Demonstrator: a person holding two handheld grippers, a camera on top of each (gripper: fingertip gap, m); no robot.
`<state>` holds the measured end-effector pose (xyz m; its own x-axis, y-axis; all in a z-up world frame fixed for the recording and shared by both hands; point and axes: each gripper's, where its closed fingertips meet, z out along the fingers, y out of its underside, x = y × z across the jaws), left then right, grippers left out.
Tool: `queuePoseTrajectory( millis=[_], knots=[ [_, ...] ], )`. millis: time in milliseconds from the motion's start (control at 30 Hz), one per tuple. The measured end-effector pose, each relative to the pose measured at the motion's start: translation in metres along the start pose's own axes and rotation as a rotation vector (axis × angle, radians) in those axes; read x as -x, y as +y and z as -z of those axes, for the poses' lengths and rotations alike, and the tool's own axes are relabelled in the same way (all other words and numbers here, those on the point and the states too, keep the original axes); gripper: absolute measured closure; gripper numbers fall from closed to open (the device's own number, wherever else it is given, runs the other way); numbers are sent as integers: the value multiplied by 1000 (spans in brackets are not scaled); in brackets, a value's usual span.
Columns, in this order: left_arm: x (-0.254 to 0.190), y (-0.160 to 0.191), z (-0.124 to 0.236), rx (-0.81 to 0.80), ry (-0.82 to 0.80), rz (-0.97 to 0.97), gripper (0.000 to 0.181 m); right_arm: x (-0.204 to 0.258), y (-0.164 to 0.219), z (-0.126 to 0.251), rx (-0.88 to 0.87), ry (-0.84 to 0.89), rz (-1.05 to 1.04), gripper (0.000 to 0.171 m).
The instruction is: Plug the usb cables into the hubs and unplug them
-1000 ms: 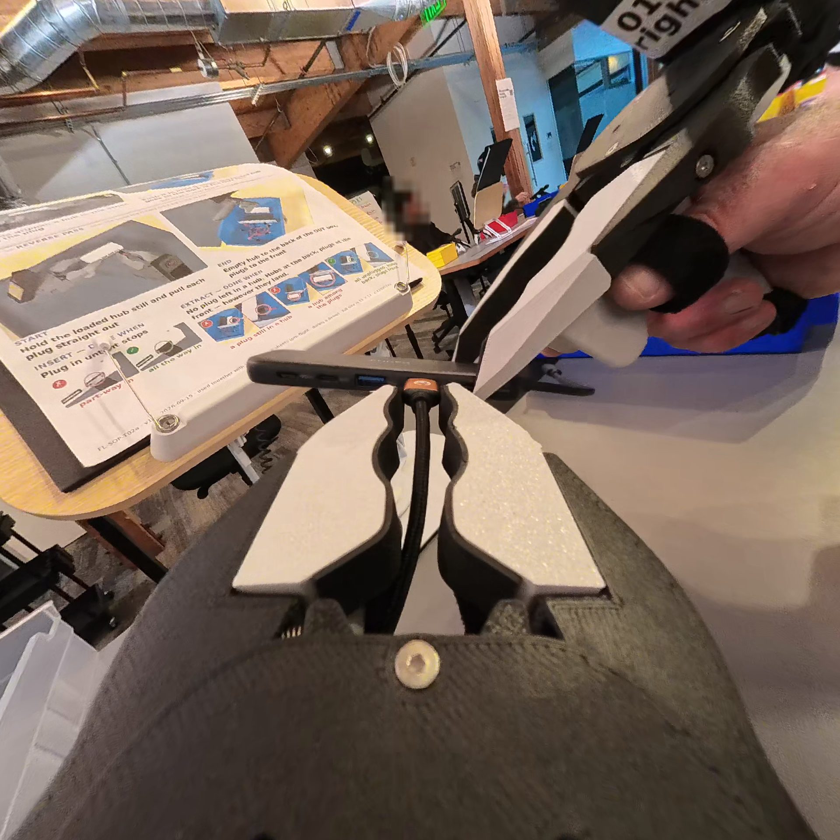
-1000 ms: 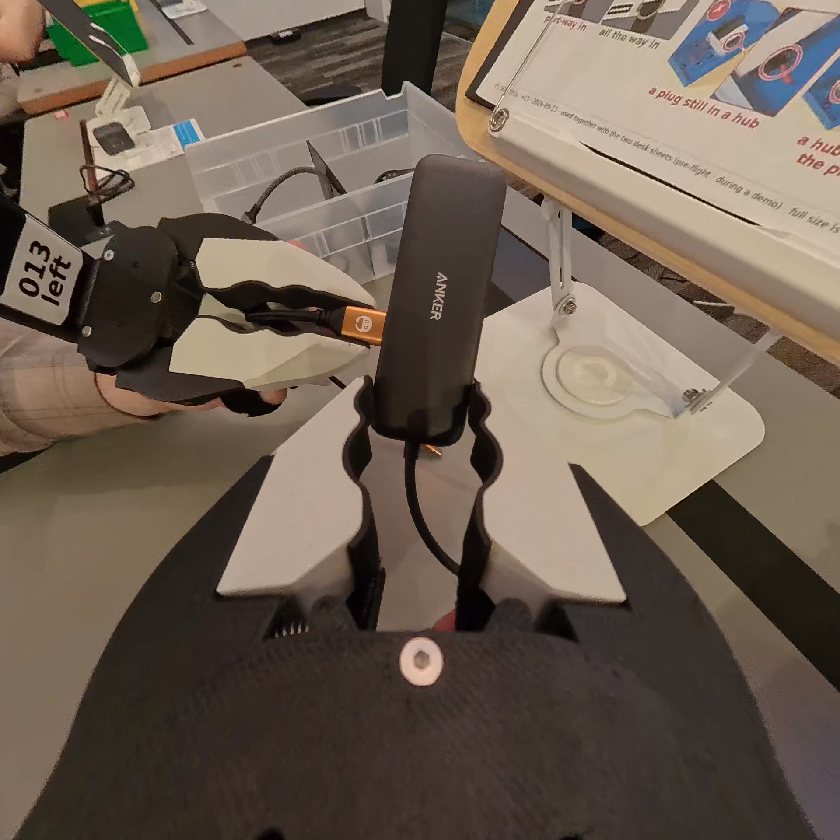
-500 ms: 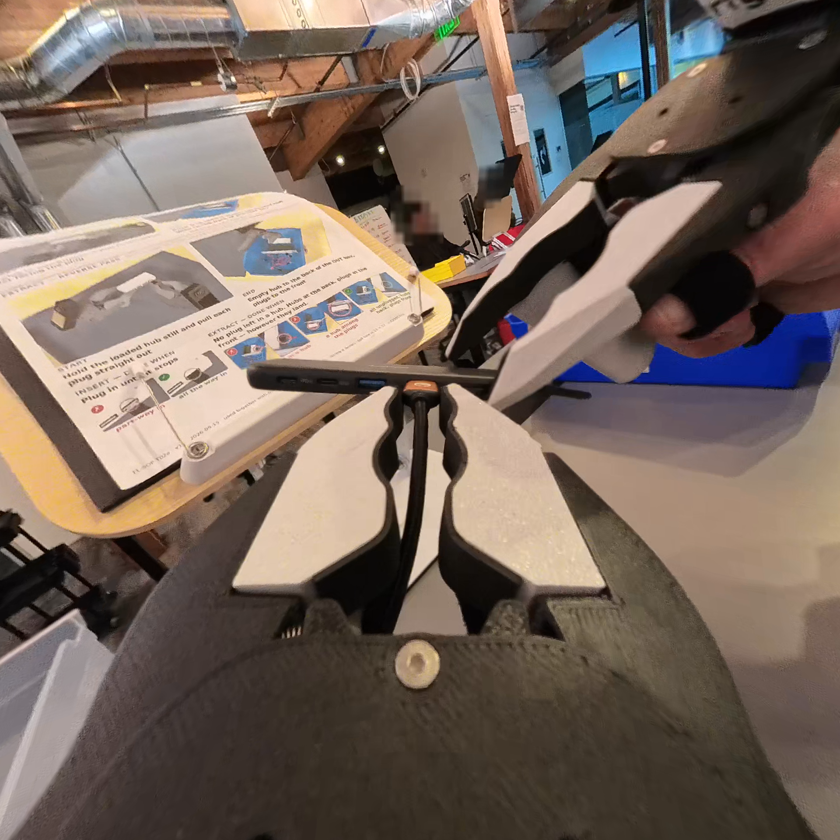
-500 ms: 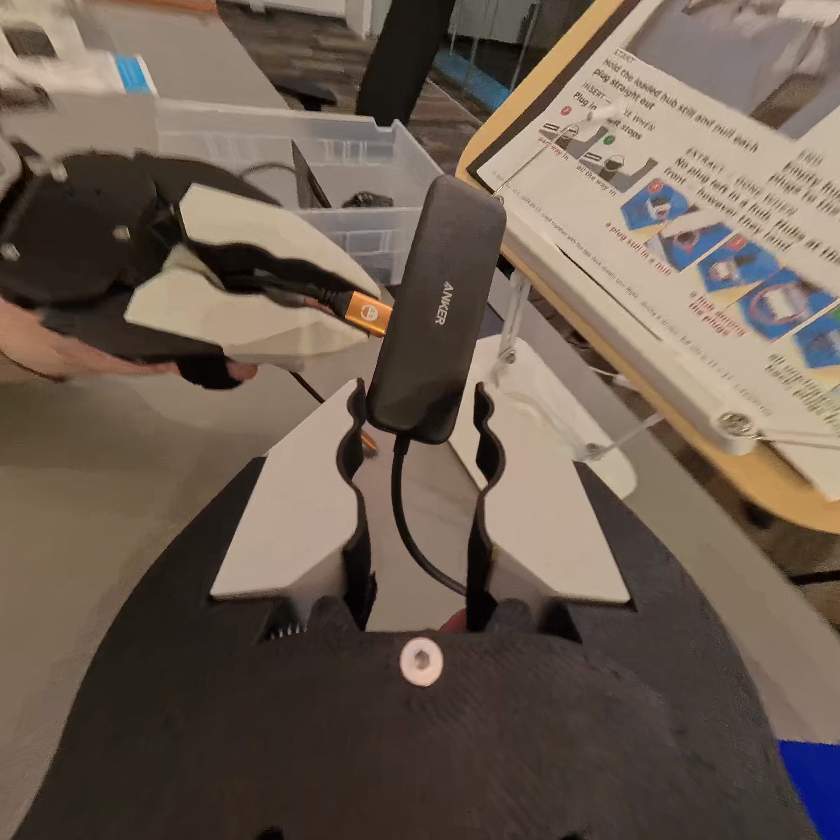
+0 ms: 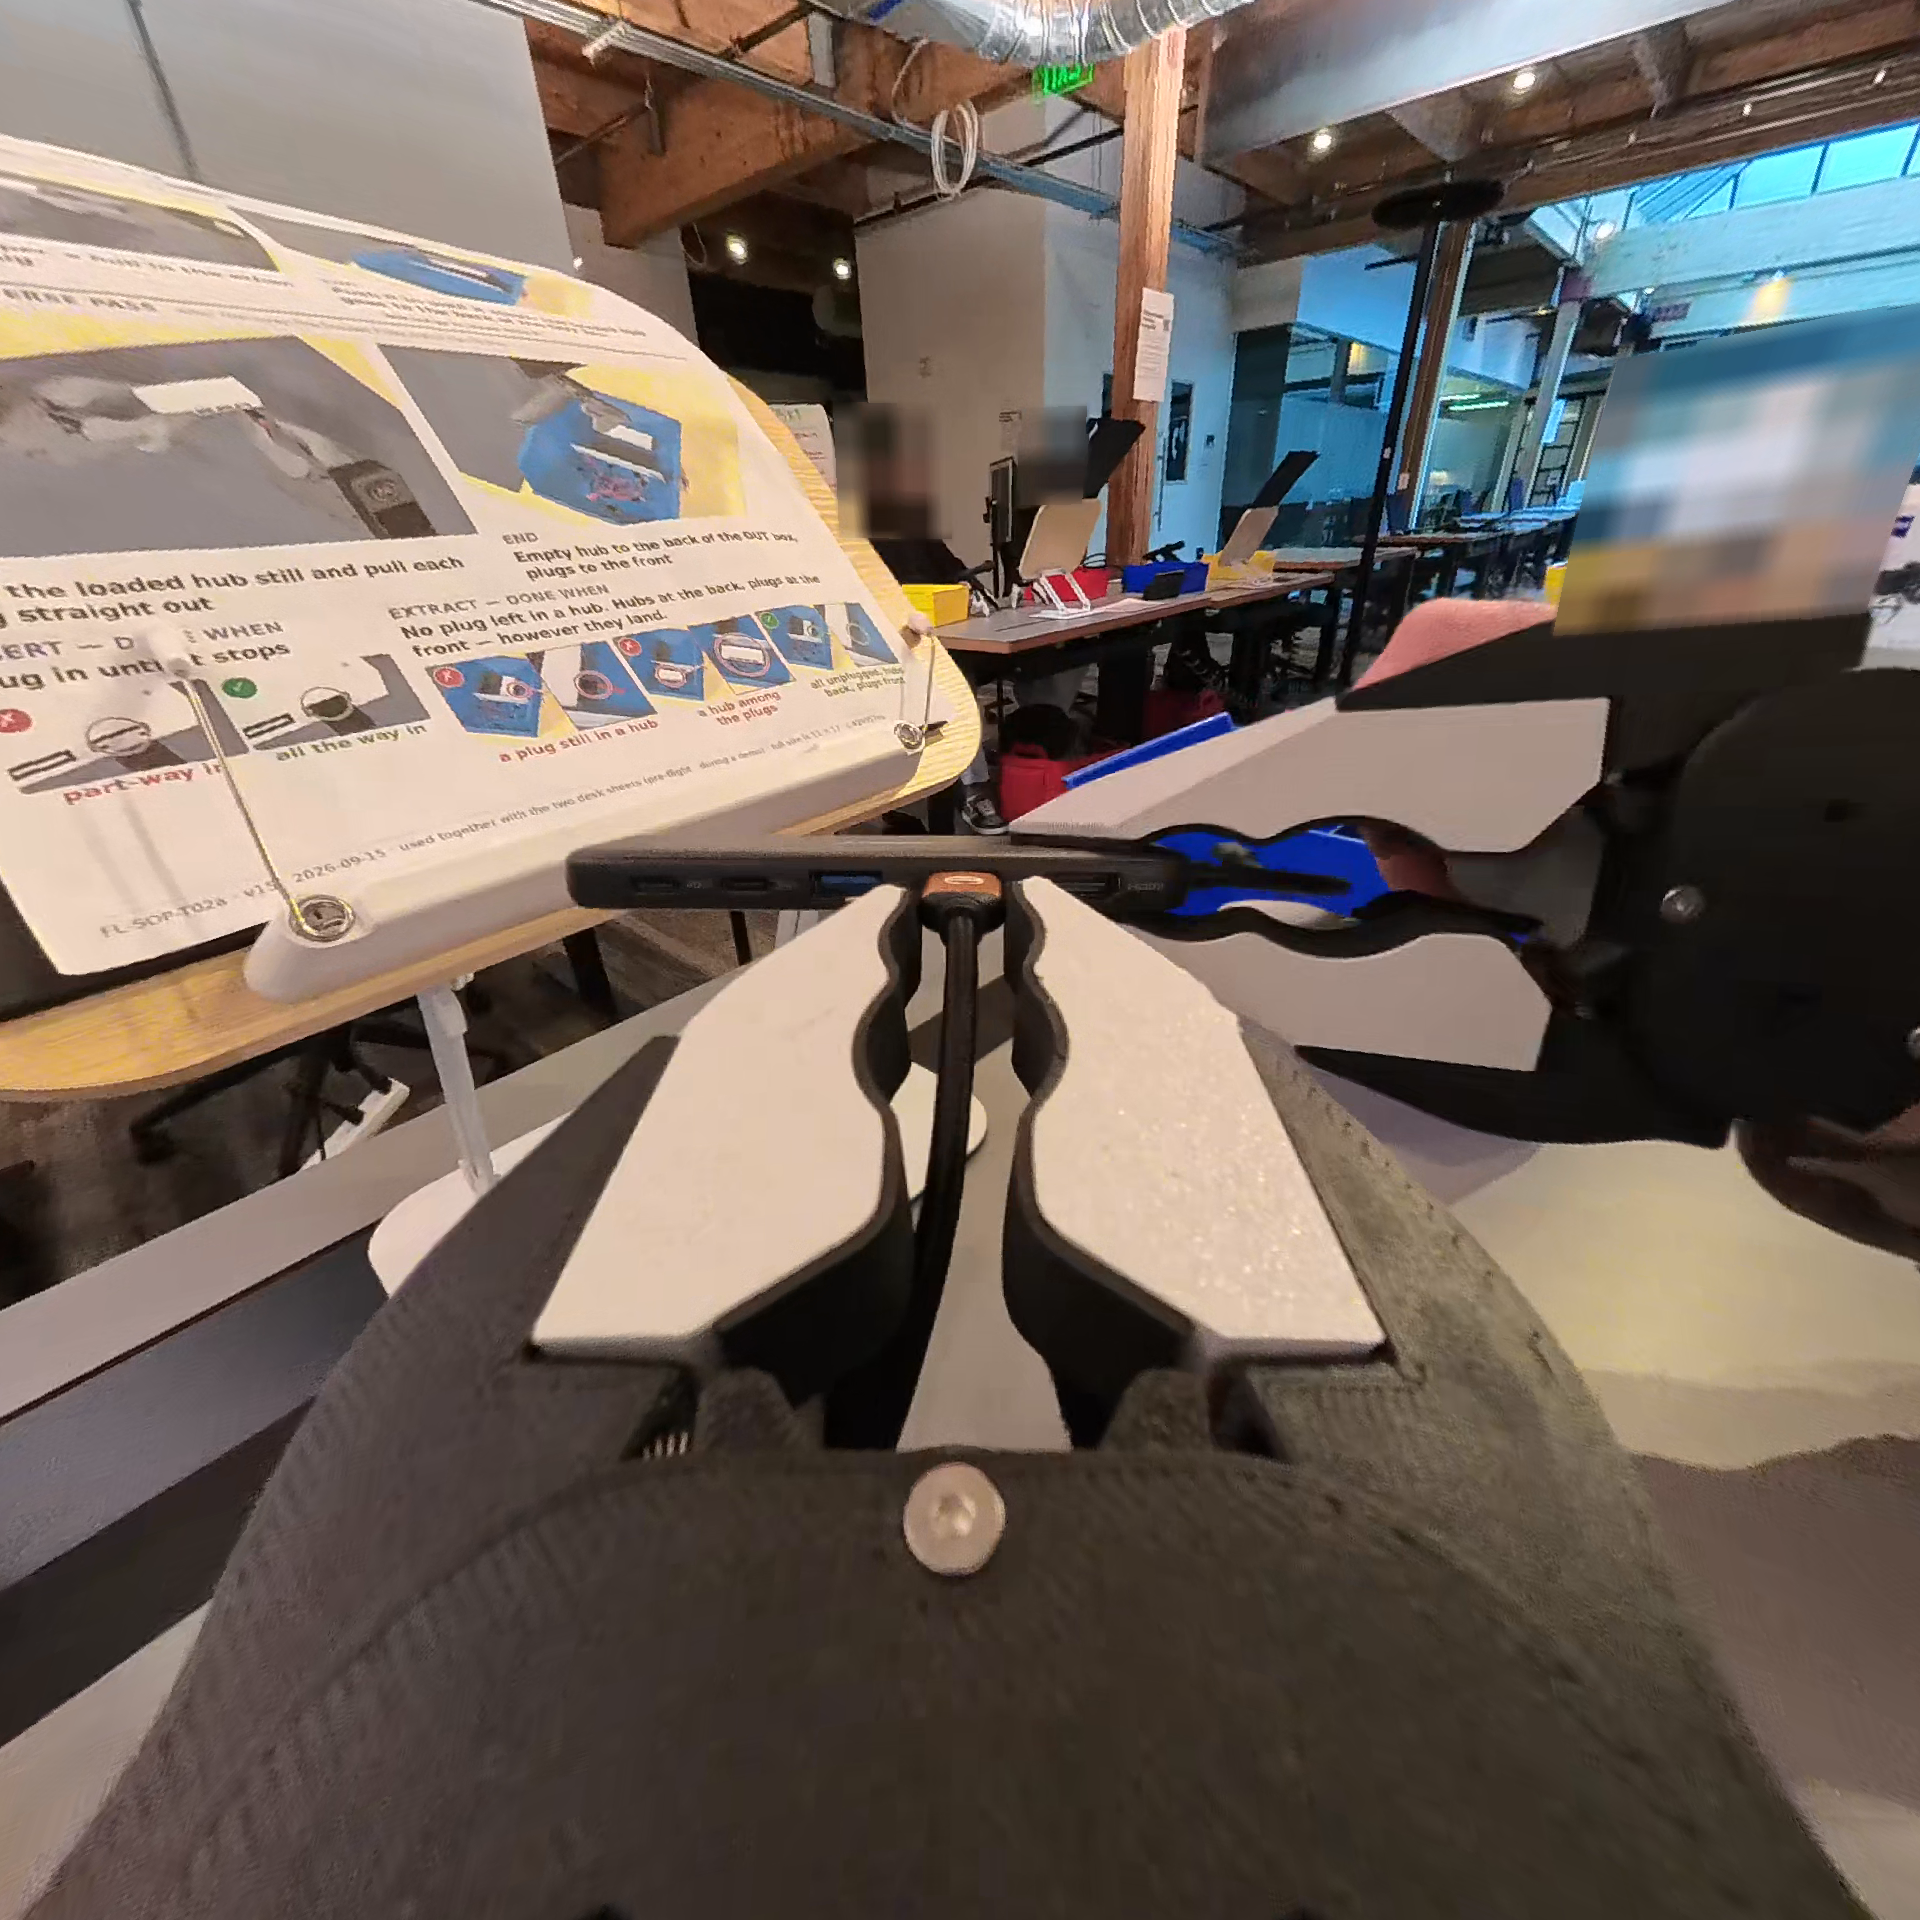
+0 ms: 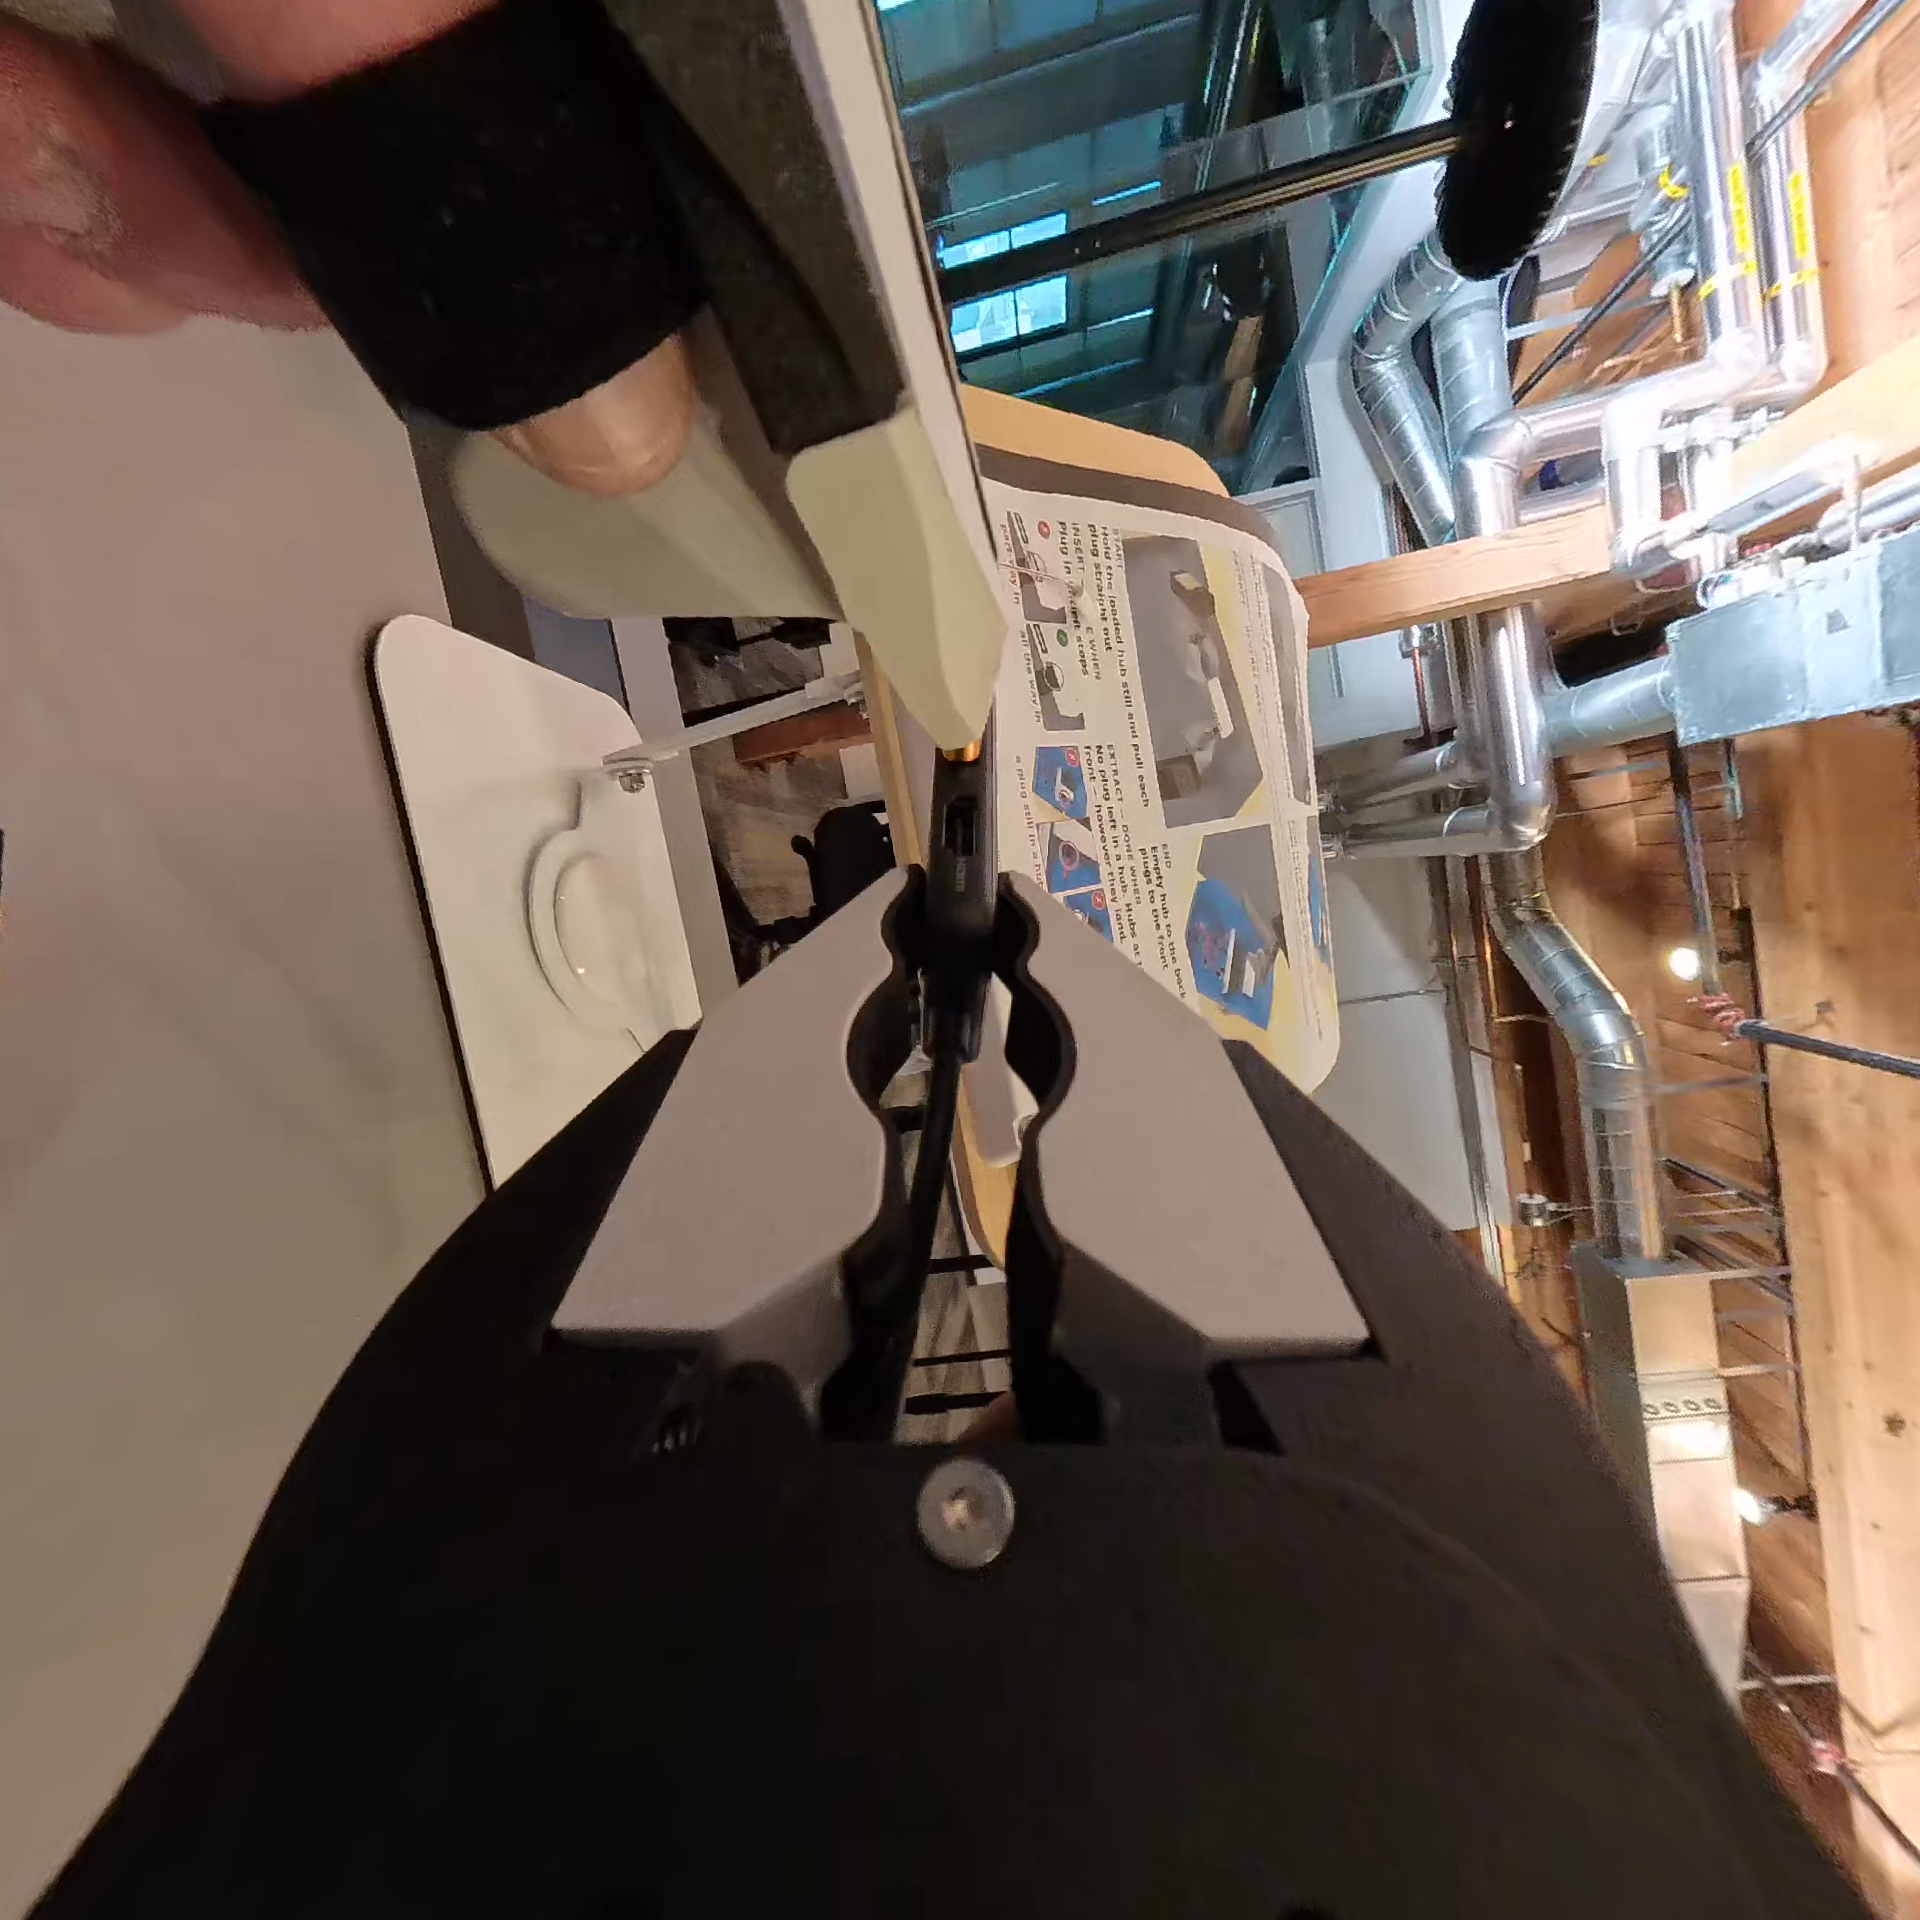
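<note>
Left tongs clamp one orange-collared usb cable, plug seated in one dark hub. Right tongs pinch hub's end from 3 o'clock. One instruction board stands at 10 o'clock over grey worktop.

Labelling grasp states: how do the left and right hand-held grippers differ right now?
The left hand-held gripper pinches the cable just behind its orange plug; the right hand-held gripper clamps one end of the black hub. The left one's fingers lie side by side in the left wrist view; the right one's are stacked above and below the hub there. Both are shut on a load, and they meet at the hub.
</note>
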<state>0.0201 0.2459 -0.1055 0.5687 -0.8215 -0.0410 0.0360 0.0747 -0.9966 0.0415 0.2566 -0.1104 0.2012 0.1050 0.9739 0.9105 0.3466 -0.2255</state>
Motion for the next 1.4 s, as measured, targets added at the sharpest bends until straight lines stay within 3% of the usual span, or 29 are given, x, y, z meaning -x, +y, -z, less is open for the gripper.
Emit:
queuePoseTrajectory(
  millis=[100,233,367,567,800,967,1100,1400],
  knots=[
    [-4,-8,1,-30,12,-57,163,-7,0,2,-2,6,-36,162],
    [-11,-39,8,-120,6,-163,136,-28,18,7,23,24,-146,162],
    [-7,-77,26,-227,-39,-233,133,-66,49,19,80,57,-264,162],
    [8,-119,54,-382,-97,-262,143,-137,126,54,217,112,-487,162],
    [24,-113,54,-355,-115,-236,146,-208,239,100,456,184,-492,161],
    [27,-106,51,-328,-108,-235,151,-187,318,113,627,48,-490,161],
    [25,-101,48,-309,-107,-264,152,-161,374,122,826,-57,-281,161],
    [29,-85,39,-261,-99,-273,151,-75,393,88,812,-432,72,161]
  ],
)
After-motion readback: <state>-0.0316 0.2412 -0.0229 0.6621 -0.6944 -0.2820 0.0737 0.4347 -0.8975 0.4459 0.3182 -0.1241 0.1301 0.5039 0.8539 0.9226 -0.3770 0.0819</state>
